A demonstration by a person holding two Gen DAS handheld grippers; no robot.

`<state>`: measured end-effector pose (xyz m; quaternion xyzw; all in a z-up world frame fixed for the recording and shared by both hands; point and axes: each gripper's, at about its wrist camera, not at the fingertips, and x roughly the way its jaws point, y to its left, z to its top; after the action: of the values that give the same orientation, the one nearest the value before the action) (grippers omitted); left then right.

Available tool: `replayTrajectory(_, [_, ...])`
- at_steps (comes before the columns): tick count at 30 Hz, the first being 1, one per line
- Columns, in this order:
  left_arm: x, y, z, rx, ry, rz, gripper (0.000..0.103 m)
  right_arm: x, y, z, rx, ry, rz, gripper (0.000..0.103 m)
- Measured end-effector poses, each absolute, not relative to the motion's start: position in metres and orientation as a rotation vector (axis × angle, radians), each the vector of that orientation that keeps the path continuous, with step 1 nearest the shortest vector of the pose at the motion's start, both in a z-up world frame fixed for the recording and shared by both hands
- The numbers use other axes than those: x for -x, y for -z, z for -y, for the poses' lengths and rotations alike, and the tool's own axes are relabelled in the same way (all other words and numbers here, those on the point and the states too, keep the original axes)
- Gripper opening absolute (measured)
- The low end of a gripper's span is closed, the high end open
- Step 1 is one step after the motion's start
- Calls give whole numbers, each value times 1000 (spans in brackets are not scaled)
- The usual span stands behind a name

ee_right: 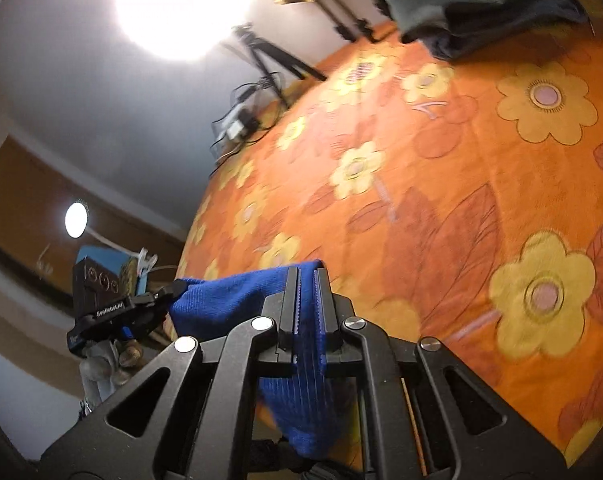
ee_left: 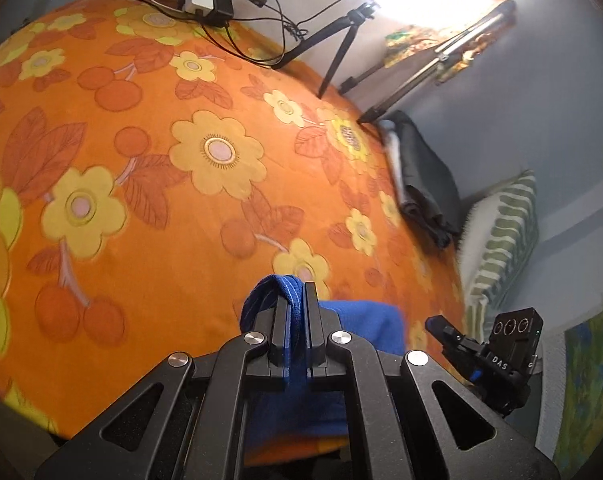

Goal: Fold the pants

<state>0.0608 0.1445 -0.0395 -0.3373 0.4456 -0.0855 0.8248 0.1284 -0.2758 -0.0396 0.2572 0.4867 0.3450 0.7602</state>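
Note:
The blue pants [ee_left: 361, 324] hang between my two grippers above the orange flowered bed cover [ee_left: 149, 128]. My left gripper [ee_left: 294, 292] is shut on a blue fold of the pants, which sticks out above its fingertips. My right gripper [ee_right: 306, 276] is shut on another edge of the blue pants [ee_right: 237, 292], and the cloth stretches left from it to the other gripper [ee_right: 173, 290]. In the left wrist view the right gripper [ee_left: 433, 324] shows at the lower right, also holding blue cloth.
A dark folded garment [ee_left: 421, 176] lies at the bed's far right edge by a green striped pillow [ee_left: 497, 240]. Tripod legs [ee_left: 337, 60], a power strip and chargers [ee_left: 205, 0] with cables stand at the far edge. A bright lamp [ee_right: 185, 4] glares.

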Motion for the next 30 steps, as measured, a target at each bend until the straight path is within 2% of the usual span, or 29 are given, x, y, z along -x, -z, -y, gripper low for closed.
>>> replayTrajectory(6, [-76,48,-139,683,186,-974,3,-141,50,263,-518,-742,-1130,8])
replayTrajectory(7, [-78,49,-139,679,186,-976,3,-141,51,259,-497,-735,-1139,11])
replayTrajectory(9, [-80,49,-138,675,186,-977,3,-141,54,251,-440,-705,-1165,31])
replayTrajectory(10, [-81,49,-139,672,187,-978,3,-140,56,247,-420,-692,-1171,45])
replayTrajectory(12, [-81,49,-139,672,187,-978,3,-139,59,240,-415,-708,-1184,47])
replayTrajectory(13, [-80,49,-140,669,184,-979,4,-138,59,236,-411,-719,-1187,47])
replayTrajectory(15, [-80,52,-143,673,165,-984,4,-135,58,230,-383,-730,-1180,17])
replayTrajectory(16, [-80,53,-145,680,155,-987,4,-133,57,227,-366,-738,-1180,7])
replayTrajectory(22, [-80,55,-157,627,83,-971,6,-123,47,226,-325,-705,-1108,4])
replayTrajectory(30, [-74,41,-162,563,68,-923,6,-119,46,222,-247,-675,-1103,4])
